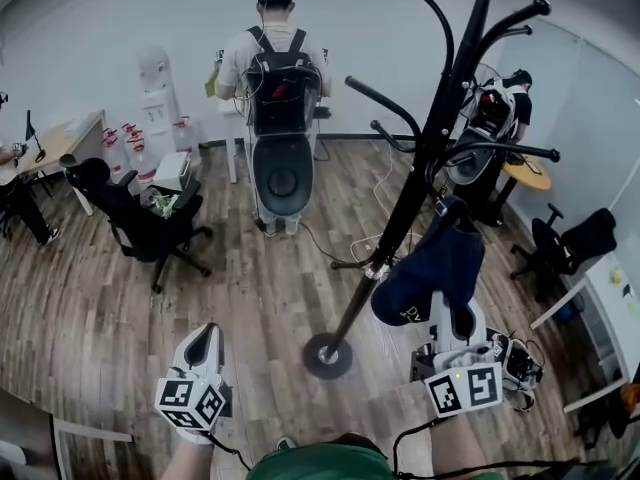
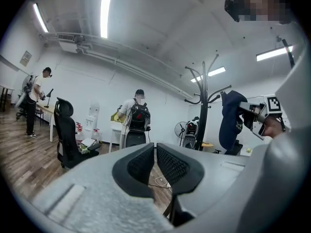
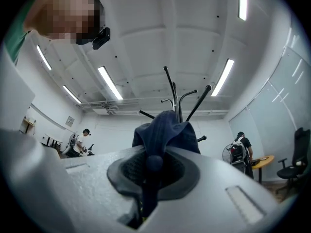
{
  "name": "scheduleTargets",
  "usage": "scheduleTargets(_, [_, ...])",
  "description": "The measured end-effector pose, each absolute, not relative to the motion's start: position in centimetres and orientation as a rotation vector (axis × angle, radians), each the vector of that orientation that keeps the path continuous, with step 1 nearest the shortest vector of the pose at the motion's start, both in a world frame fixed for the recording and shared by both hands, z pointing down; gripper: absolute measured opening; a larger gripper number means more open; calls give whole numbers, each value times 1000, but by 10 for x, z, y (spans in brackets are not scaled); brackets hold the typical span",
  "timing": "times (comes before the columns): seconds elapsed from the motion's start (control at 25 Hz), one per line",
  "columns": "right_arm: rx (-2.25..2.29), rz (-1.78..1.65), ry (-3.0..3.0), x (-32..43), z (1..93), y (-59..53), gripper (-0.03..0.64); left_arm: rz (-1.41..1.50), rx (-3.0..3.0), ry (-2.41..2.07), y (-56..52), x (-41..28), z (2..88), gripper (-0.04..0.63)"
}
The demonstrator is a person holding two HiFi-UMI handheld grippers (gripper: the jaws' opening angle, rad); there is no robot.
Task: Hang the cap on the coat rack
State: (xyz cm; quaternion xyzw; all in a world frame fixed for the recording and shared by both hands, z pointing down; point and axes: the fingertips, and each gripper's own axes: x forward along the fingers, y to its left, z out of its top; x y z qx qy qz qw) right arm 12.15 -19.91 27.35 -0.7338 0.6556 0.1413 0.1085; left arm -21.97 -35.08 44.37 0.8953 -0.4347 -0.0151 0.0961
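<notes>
Clamped in my right gripper (image 3: 154, 165), the soft navy-blue fabric cap (image 1: 437, 264) is hanging limp beside the black metal coat rack (image 1: 432, 136), while my left gripper (image 2: 155, 160) is idling closed, empty. I'm judging it light and floppy, best pinched near its rim.

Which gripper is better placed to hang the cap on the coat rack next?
Right. The right gripper is shut on the cap, held up beside the coat rack and its hooks. The left gripper is empty and farther from the rack.
</notes>
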Motion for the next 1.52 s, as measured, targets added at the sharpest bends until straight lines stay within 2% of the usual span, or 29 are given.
scheduleTargets(0.92, [-2121,428,2054,169,303,-267,25,-92,2687,-1341,-364,-149,408,23])
scheduleTargets(1.32, [-2169,374,2096,178,326,-298,26,-92,2664,-1408,-357,-159,407,23])
scheduleTargets(1.52, [-2158,274,2161,176,342,-313,52,-81,2645,-1428,-358,-163,411,23])
